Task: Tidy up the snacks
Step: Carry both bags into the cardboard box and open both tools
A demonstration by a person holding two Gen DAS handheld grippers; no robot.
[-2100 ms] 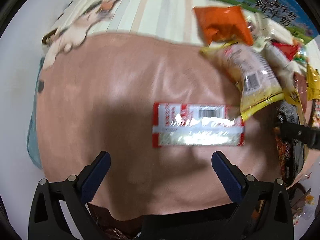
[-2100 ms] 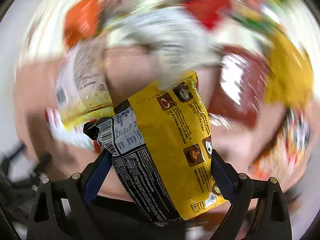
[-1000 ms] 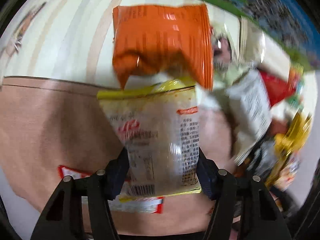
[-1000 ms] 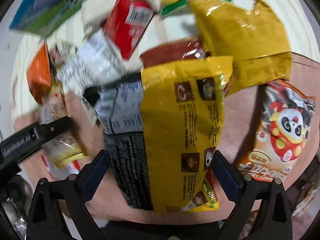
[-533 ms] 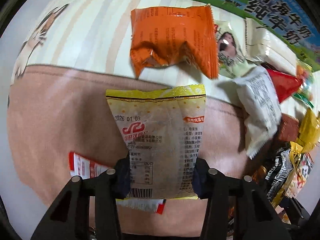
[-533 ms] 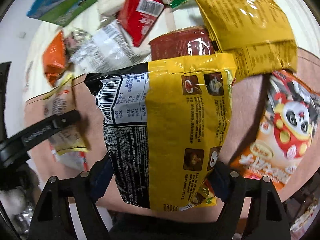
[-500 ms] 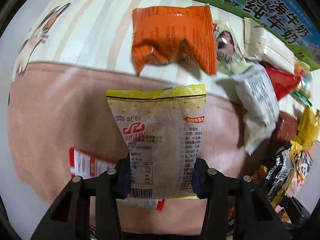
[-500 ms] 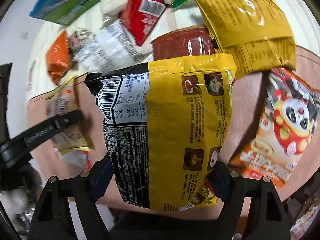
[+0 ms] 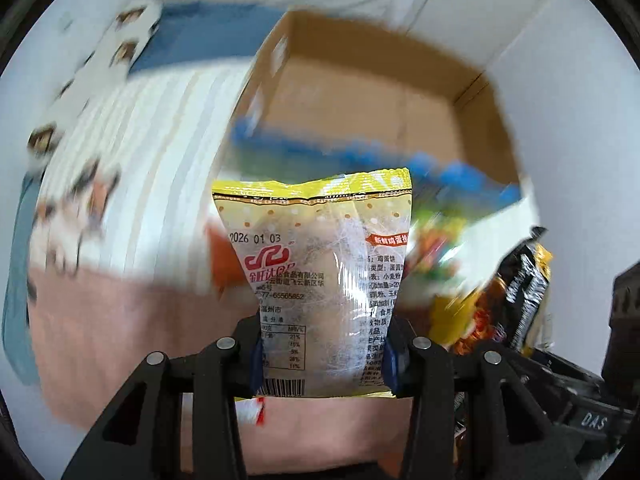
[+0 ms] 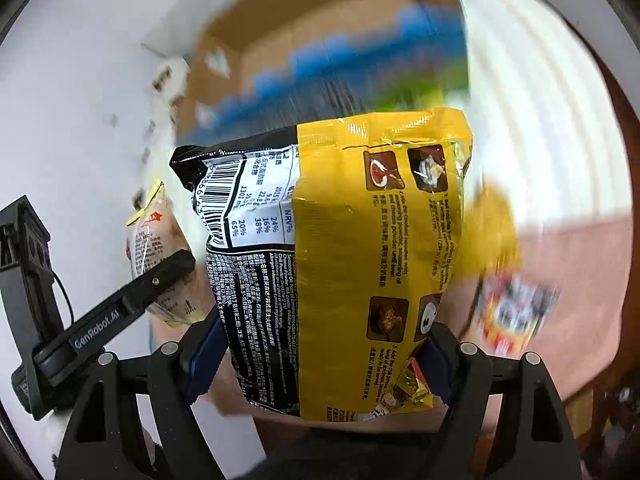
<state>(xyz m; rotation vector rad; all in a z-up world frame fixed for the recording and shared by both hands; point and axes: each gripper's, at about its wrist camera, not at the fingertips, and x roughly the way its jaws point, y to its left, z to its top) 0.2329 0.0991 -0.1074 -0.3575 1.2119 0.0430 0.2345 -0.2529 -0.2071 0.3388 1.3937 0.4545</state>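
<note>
My left gripper (image 9: 322,354) is shut on a pale egg-cake packet with a yellow top seal (image 9: 320,272) and holds it upright in the air. My right gripper (image 10: 320,354) is shut on a yellow and black noodle packet (image 10: 340,260), also lifted. An open cardboard box (image 9: 360,92) with blue print stands ahead of both; it also shows in the right wrist view (image 10: 304,28). In the right wrist view the left gripper and its packet (image 10: 158,248) are at the left. In the left wrist view the noodle packet (image 9: 524,292) is at the right.
A pink cloth (image 9: 120,332) over a striped sheet (image 9: 160,152) covers the surface below. Blurred loose snack packets lie on it: a red and white one (image 9: 250,410) under my left gripper, a panda packet (image 10: 512,312) and a yellow one (image 10: 496,236) at the right. White wall behind.
Both grippers have risen and tipped up with their packets. The view has swung from the snack pile on the cloth to the open cardboard box, with motion blur.
</note>
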